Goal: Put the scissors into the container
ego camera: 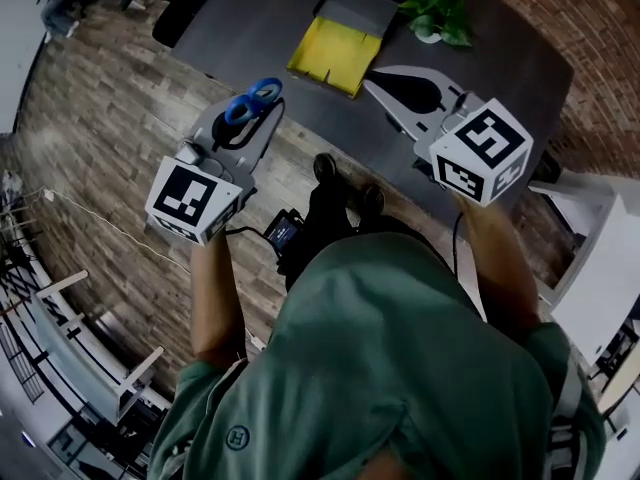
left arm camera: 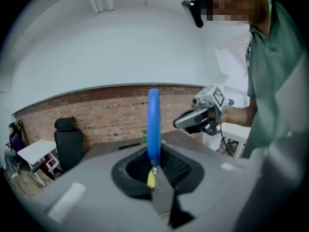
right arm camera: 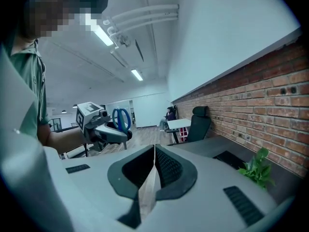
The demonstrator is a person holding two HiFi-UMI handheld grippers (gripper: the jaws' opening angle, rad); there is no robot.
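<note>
Head view, looking steeply down. Person in a green shirt (ego camera: 400, 368) stands on the wood plank floor (ego camera: 110, 98), one gripper in each hand.

Left gripper (ego camera: 240, 133): at 10 o'clock from the person's body, raised, marker cube nearest the camera. Jaws are clamped on the scissors (ego camera: 255, 98). In the left gripper view the metal blades sit pinched between the pads and the blue handles stand straight up, seen edge-on. A small yellow spot shows at the base of the handle. In the head view the handle loops point toward 1 o'clock, over the floor just short of the table edge.

Right gripper (ego camera: 380, 90): at 1 o'clock from the body, over the near edge of the dark table (ego camera: 250, 18). In the right gripper view its jaws are pressed together with nothing between them.

Container (ego camera: 335, 53): yellow, open tray, on the table at 12 o'clock, with a grey piece at its far end. It lies between the two gripper tips and beyond both. The scissors are well apart from it, at about its 8 o'clock.

Potted plant (ego camera: 440, 8) is on the table at the container's 2 o'clock, near the brick wall (ego camera: 590, 58). A black office chair (left arm camera: 67, 141) stands by that wall in the left gripper view.
</note>
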